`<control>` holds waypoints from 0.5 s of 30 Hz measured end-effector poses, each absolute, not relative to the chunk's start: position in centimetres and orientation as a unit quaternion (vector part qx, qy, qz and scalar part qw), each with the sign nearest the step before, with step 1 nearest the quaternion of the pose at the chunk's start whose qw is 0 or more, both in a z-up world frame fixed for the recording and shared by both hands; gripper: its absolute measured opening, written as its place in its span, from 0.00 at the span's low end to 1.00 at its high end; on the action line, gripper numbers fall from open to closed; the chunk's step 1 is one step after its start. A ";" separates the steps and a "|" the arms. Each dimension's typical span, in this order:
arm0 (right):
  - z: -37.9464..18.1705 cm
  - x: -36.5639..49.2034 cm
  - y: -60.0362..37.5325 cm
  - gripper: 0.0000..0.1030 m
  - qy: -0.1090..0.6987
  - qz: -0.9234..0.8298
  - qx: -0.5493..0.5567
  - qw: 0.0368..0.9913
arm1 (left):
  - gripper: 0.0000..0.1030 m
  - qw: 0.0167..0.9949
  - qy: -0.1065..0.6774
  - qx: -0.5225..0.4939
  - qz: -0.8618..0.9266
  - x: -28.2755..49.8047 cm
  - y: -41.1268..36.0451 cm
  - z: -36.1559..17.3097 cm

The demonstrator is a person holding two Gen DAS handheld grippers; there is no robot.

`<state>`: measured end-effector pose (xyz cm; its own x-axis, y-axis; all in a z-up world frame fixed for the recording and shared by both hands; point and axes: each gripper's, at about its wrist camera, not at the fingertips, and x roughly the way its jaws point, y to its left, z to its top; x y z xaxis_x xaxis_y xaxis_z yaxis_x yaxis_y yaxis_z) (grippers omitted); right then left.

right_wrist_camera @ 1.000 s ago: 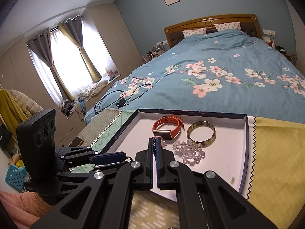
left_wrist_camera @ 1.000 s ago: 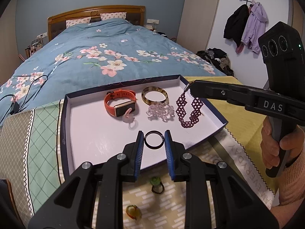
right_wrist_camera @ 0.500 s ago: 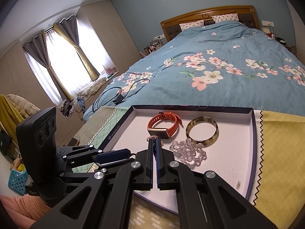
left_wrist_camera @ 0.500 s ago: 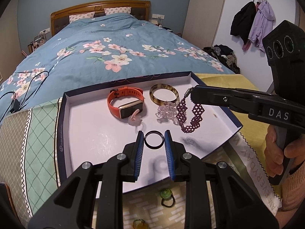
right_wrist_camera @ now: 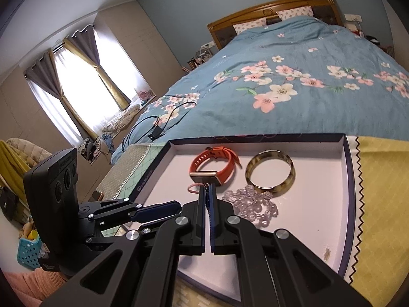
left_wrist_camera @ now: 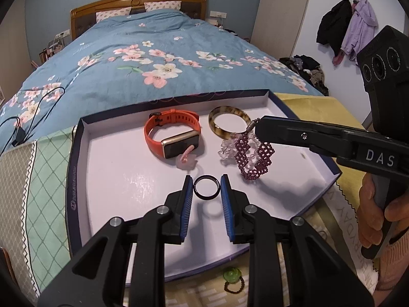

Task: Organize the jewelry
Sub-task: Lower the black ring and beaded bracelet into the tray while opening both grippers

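Lowering since before: purple bracelet (left_wrist_camera: pixel 253 157), black ring (left_wrist_camera: pixel 206 190)

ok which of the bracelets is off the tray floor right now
The dark purple beaded bracelet: it dangles by its clasp from the shut right hand-held gripper. The clear crystal bead bracelet and tortoiseshell bangle lie flat in the tray.

1. Tray (left_wrist_camera: pixel 76 179): cardboard, with a smooth, faintly shiny white floor.
2. Black ring (left_wrist_camera: pixel 206 187): glossy and smooth.
3. Watch (left_wrist_camera: pixel 171 135): matt orange rubbery strap, brushed gold metal case.
4. Bangle (left_wrist_camera: pixel 228 121): polished, tortoiseshell-like plastic.
5. Purple bracelet (left_wrist_camera: pixel 253 158): small shiny beads.
6. Headboard (left_wrist_camera: pixel 138 0): varnished wood.
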<state>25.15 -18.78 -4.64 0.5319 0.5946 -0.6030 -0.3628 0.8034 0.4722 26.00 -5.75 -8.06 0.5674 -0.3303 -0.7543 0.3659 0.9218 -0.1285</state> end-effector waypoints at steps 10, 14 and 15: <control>-6.2 26.1 -19.4 0.01 0.414 0.258 0.148 0.860 | 0.22 0.877 0.440 0.020 -0.189 27.4 -6.1 -9.7; -6.6 26.4 -19.5 0.01 0.420 0.248 0.141 0.861 | 0.22 0.878 0.441 0.018 -0.188 27.8 -6.2 -9.8; -6.7 26.4 -19.5 0.01 0.422 0.246 0.139 0.861 | 0.22 0.878 0.440 0.018 -0.188 27.8 -6.2 -9.8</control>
<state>26.43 -19.50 -6.72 0.5230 0.5419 -0.6579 -0.3067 0.8398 0.4479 27.79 -6.25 -9.80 0.5412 -0.3151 -0.7797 0.3460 0.9285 -0.1350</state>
